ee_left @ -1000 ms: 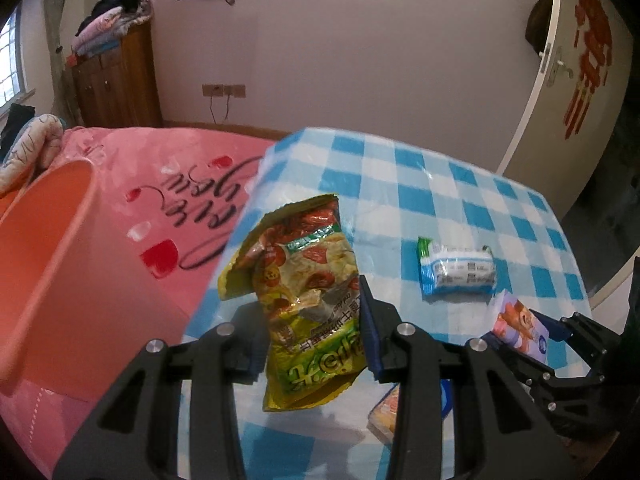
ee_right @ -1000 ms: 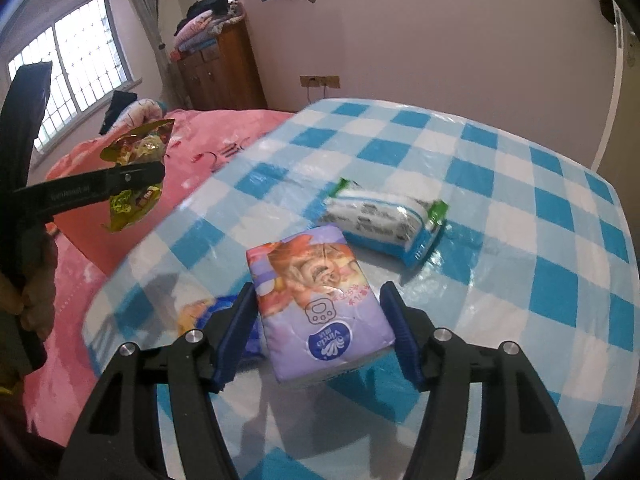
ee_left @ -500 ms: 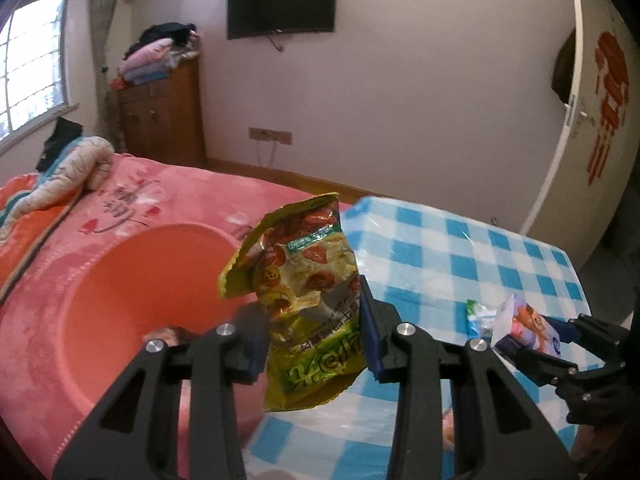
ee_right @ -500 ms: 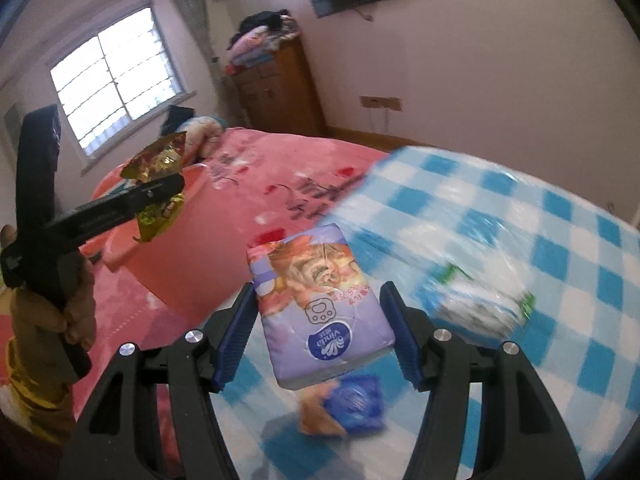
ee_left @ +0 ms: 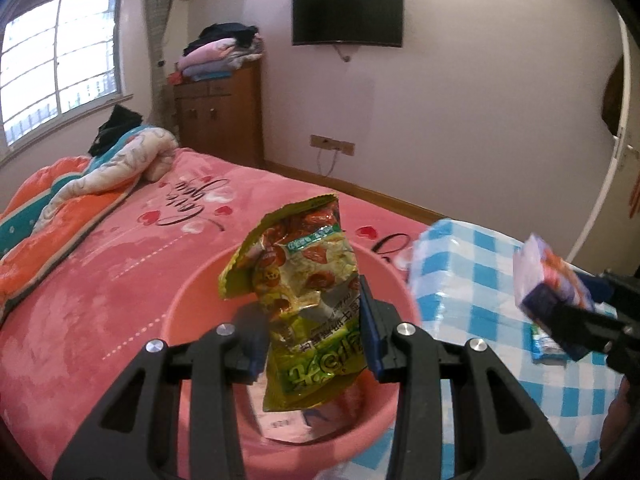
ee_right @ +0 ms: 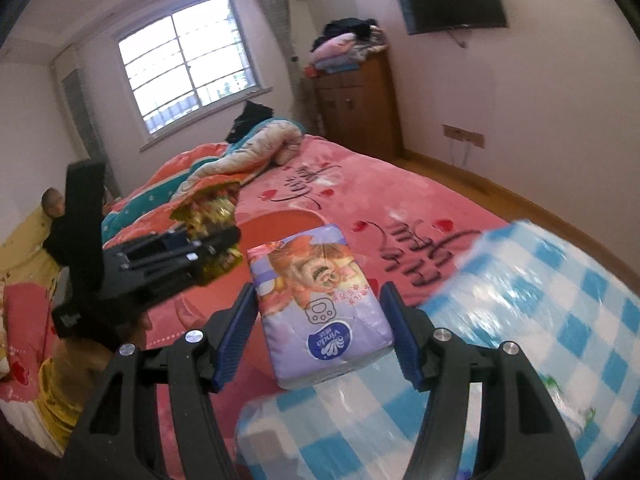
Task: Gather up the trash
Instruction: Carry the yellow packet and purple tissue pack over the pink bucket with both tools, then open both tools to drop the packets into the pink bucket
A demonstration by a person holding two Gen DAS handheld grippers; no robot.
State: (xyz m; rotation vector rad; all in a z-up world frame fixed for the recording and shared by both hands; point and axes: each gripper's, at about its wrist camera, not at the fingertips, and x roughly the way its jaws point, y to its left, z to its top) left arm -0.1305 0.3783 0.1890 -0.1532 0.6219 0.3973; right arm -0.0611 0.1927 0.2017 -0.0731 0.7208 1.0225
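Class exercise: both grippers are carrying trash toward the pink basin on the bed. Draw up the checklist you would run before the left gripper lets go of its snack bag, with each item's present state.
1. Left gripper shut on the snack bag: ok.
2. Snack bag over the pink basin opening: ok, the rim shows around it.
3. Basin has room: ok, only some wrappers at the bottom.
4. Right gripper holds the tissue pack firmly: ok.
5. Right gripper clear of the drop path: ok, it is off to the side.
6. Basin steady on the bed: cannot tell.
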